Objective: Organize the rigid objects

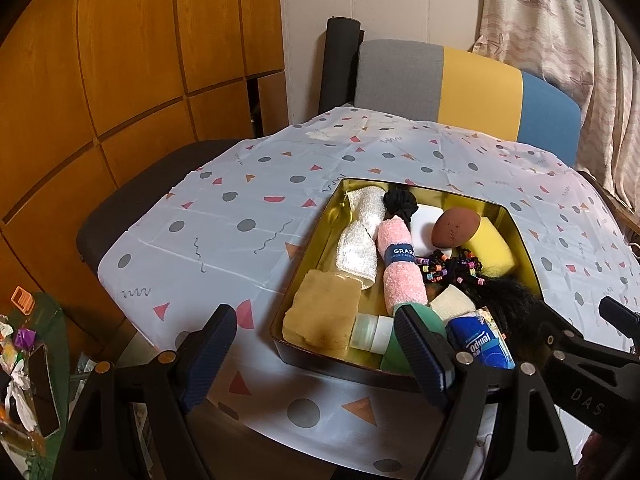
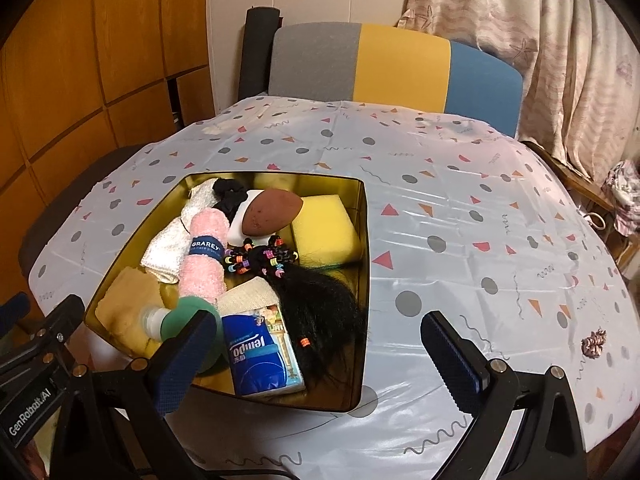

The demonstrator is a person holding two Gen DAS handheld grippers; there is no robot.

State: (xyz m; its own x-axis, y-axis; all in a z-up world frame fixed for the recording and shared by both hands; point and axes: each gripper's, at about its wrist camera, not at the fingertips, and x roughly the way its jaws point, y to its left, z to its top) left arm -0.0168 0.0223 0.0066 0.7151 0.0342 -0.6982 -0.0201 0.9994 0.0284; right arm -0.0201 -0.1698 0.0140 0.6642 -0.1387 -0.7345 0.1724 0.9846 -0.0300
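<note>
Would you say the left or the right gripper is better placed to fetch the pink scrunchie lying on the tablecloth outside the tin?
Probably the right gripper: open, empty, and the scrunchie lies just beyond its outer finger; the left wrist view doesn't show it.

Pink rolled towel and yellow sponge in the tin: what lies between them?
In both views, a brown egg-shaped sponge and beaded black hair ties lie between the pink rolled towel and the yellow sponge.

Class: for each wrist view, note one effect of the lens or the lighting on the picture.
Left wrist view: the fisheye lens bows the wooden cabinet lines and darkens the corners. Right wrist view: the tin box wall mirrors the yellow sponge, and soft glare streaks the patterned tablecloth; the curtain curves at the edge.
</note>
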